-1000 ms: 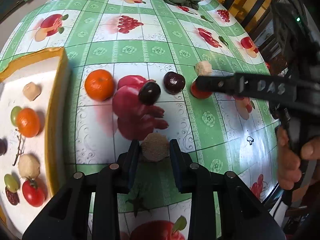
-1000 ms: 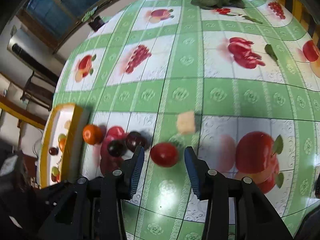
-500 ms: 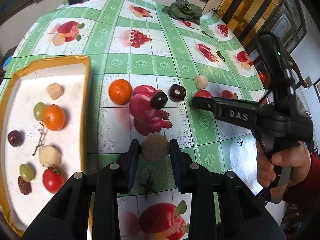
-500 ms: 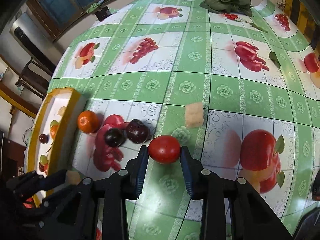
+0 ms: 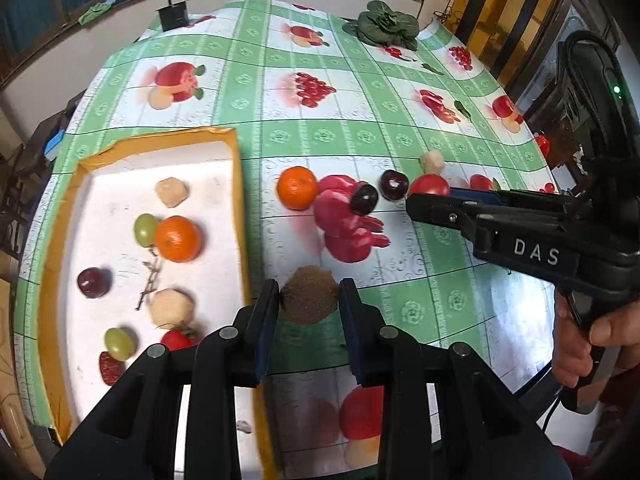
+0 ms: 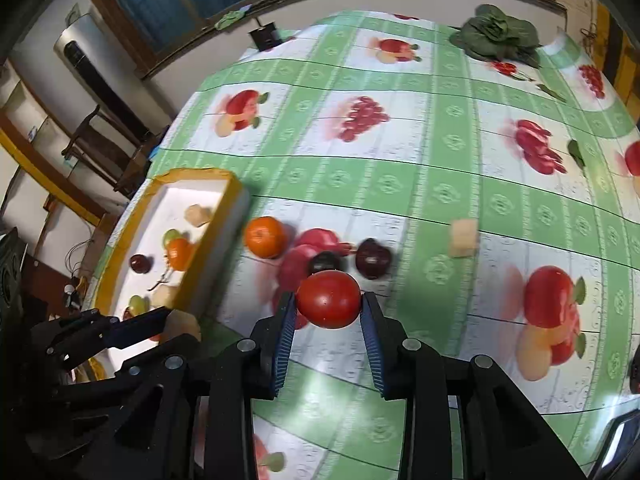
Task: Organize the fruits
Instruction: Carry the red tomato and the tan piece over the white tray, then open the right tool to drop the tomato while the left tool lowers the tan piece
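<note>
My left gripper (image 5: 309, 300) is shut on a brown fuzzy kiwi (image 5: 309, 294), held above the tablecloth beside the yellow-rimmed white tray (image 5: 239, 184). My right gripper (image 6: 328, 307) is shut on a red tomato (image 6: 329, 299), lifted off the cloth. In the left wrist view the right gripper (image 5: 416, 199) reaches in from the right with the tomato (image 5: 429, 185) at its tip. On the cloth lie an orange (image 5: 297, 187), two dark plums (image 5: 364, 198) (image 5: 393, 184) and a beige chunk (image 5: 432, 161). The tray holds several fruits, among them an orange (image 5: 177, 238).
A bunch of leafy greens (image 5: 385, 26) lies at the table's far end and a small black box (image 5: 173, 15) at the far edge. A hand (image 5: 580, 340) grips the right tool at the right. Chairs and shelves stand beyond the table's left side (image 6: 100, 128).
The right gripper closed on the tomato and lifted it off the cloth. The left gripper rose with the kiwi and shifted toward the tray, which now shows more fully.
</note>
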A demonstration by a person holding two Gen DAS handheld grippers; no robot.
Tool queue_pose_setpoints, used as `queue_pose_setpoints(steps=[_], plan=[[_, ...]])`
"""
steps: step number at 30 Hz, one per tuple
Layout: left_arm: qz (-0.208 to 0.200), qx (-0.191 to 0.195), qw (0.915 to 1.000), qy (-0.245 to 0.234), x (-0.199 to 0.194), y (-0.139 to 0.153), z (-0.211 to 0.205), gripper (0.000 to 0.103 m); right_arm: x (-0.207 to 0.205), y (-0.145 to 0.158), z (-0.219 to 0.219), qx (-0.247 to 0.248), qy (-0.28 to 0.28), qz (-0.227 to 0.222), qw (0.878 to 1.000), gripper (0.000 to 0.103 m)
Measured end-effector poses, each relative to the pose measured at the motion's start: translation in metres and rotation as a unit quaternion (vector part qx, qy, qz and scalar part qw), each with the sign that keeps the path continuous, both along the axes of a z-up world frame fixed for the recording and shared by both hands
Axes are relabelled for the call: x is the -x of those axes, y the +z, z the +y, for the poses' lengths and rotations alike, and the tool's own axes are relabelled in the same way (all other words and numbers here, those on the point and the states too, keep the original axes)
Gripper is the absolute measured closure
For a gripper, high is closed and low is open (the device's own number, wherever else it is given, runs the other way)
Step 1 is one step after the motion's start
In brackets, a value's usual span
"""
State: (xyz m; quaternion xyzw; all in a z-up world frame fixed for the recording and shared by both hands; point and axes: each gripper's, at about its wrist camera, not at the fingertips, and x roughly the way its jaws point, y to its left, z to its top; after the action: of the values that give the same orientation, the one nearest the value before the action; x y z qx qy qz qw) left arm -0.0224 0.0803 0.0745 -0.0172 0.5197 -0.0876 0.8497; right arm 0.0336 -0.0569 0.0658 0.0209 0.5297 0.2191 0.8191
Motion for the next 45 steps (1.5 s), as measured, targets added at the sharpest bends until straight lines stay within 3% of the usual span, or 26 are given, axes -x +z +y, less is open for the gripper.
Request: queue_pose_setpoints(steps=[12,26,32,38,45], plan=[[-0.002,0.017,0.9984,0.053,0.012,0.004,0.05,0.075,0.013,0.009,0.054,-0.01,0.053,-0.007,0.999,0.07],[0.014,0.048,0.9815,0.185,0.023,-0.007,0.169,0.075,0.031,0.011,0.128,-0.015,0.138,-0.007,0.99,0.07],[0.026,0.054,0.9821,0.179,0.035,-0.017,0.171,0.075,0.032,0.001,0.159,-0.006,0.163,0.008,0.987,0.07],[0.052,0.072,0.9851,0.147,0.058,-0.027,0.147,0.075,0.027,-0.012,0.189,-0.001,0.187,0.025,0.982,0.07],[0.076,0.065,0.9863,0.132,0.06,-0.047,0.131,0.075,0.016,-0.031,0.221,0.022,0.205,0.033,0.978,0.07]])
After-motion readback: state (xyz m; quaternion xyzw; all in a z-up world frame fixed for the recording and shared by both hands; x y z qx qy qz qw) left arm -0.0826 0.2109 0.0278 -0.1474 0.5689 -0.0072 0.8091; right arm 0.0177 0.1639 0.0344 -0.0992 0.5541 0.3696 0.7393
